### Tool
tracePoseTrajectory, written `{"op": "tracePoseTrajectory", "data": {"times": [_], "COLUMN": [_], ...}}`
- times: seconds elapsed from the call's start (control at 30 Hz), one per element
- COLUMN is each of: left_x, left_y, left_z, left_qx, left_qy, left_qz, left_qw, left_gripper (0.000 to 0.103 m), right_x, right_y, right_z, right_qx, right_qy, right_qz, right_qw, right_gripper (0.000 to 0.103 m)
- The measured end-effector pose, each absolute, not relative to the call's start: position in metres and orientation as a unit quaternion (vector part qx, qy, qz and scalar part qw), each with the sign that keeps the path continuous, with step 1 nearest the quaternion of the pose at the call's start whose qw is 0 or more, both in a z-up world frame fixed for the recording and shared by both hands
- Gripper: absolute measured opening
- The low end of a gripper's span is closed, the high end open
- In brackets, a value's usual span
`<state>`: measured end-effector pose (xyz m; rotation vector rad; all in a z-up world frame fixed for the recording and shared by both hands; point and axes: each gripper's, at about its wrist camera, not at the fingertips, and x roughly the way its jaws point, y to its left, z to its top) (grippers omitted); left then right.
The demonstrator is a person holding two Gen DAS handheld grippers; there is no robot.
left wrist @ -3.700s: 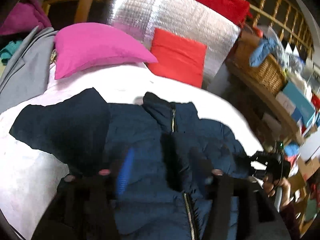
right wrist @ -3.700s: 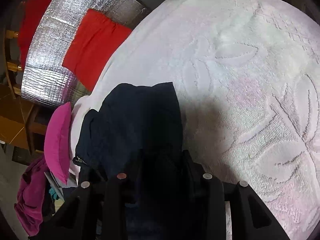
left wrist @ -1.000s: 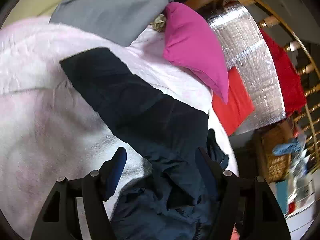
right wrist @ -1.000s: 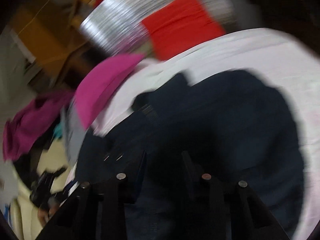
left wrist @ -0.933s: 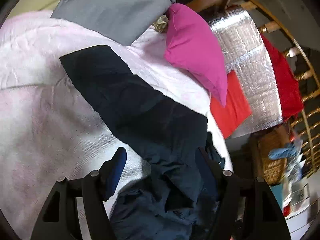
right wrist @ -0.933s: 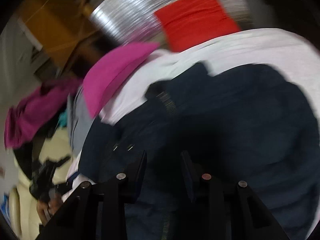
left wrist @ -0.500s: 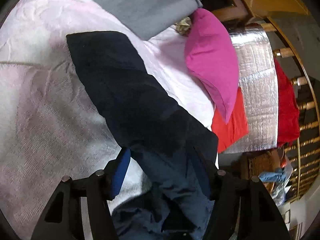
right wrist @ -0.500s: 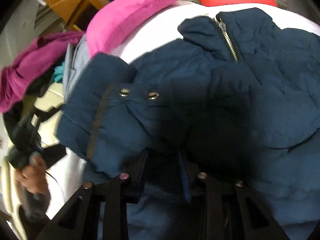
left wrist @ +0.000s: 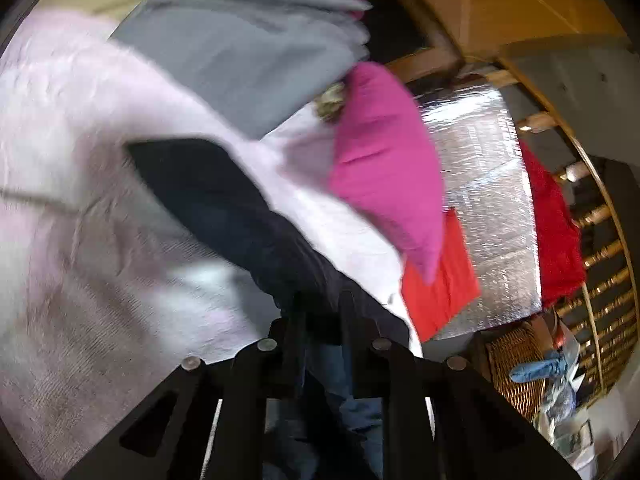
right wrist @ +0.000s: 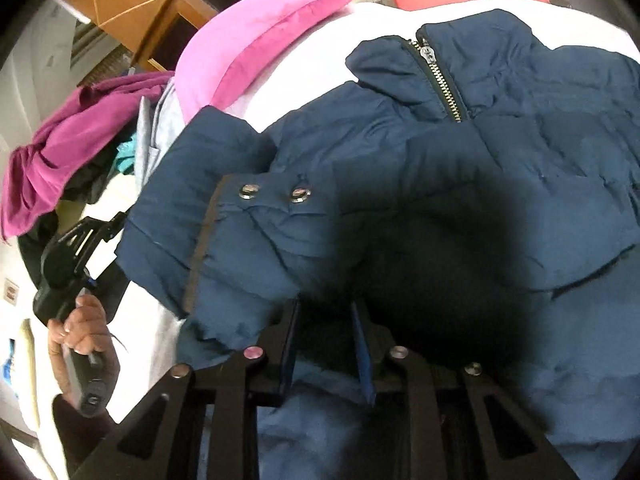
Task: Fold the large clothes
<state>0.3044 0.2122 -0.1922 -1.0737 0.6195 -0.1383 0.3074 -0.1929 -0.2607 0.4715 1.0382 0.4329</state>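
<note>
pale bedspread (left wrist: 100, 240) | pink pillow (left wrist: 384, 168) beside jacket (right wrist: 460, 184) — grey garment (left wrist: 248, 48) behind

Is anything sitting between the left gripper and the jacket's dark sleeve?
Nothing visible. The left gripper is already shut on the dark sleeve, which stretches away from it over the pale pink bedcover. The pink pillow lies off to the side.

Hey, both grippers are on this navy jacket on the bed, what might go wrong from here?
The left gripper is pinched on only a thin edge of the navy jacket, so the puffy fabric may slip out. The right gripper sits on bunched fabric beside the folded sleeve, which could flop open if tugged.
</note>
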Motion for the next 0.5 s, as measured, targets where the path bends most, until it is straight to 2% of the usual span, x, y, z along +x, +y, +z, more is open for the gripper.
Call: {"op": "tracePoseTrajectory", "data": {"times": [0.2, 0.3, 0.5], "left_x": [0.291, 0.278, 0.250], "left_y": [0.190, 0.174, 0.138], "left_z": [-0.141, -0.115, -0.064], "left_qx": [-0.431, -0.395, -0.318], "left_qy": [0.252, 0.229, 0.171], "left_qz": [-0.096, -0.122, -0.166], "left_qw": [0.861, 0.881, 0.918], "left_gripper": [0.012, 0.011, 0.010], "right_x": [0.289, 0.281, 0.267], "right_y": [-0.219, -0.245, -0.299], "right_z": [-0.236, -0.223, -0.213], "right_qx": [0.237, 0.245, 0.283], "right_qy": [0.485, 0.474, 0.446], "right_qz": [0.185, 0.154, 0.121], "right_qw": [0.821, 0.832, 0.841], "right_gripper": [0.032, 0.042, 0.042]}}
